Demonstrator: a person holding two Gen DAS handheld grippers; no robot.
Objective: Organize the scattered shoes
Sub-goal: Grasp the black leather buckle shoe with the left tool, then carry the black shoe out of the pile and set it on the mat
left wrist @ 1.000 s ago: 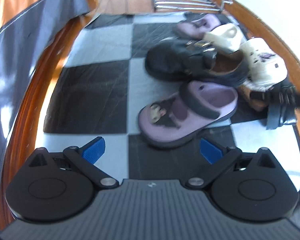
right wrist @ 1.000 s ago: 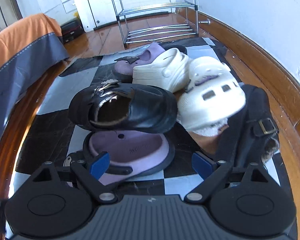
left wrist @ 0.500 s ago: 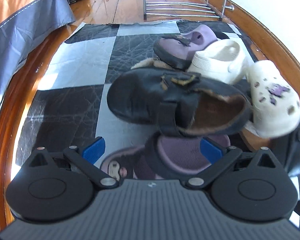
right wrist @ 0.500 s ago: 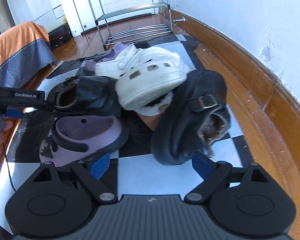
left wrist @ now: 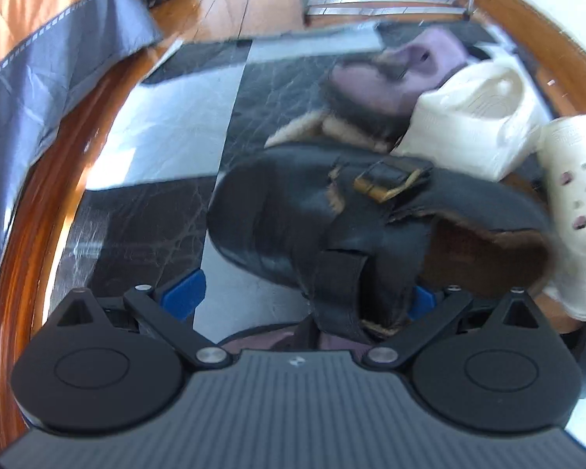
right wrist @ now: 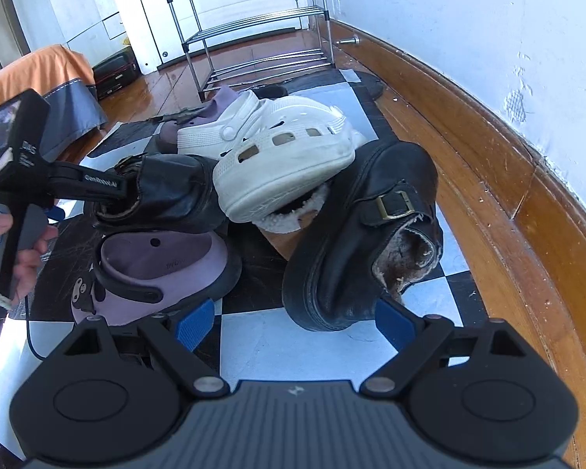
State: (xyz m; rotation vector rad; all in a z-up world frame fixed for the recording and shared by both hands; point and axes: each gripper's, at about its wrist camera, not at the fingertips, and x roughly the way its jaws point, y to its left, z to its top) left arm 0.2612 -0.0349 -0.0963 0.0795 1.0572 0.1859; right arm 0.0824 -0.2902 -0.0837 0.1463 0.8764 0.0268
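Jaws of the left gripper (left wrist: 299,299) are closing around a black clog (left wrist: 371,234), tilted steeply down. The right gripper (right wrist: 293,324) hangs spread, angled down before another black clog (right wrist: 363,242).

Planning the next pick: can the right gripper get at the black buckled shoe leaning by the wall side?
Probably yes: the black buckled shoe lies just ahead of the open right gripper, nothing between them.

Both wrist views look steeply down, very near, and share the black clog (left wrist: 332,226) (right wrist: 164,191) (the left view blurred).
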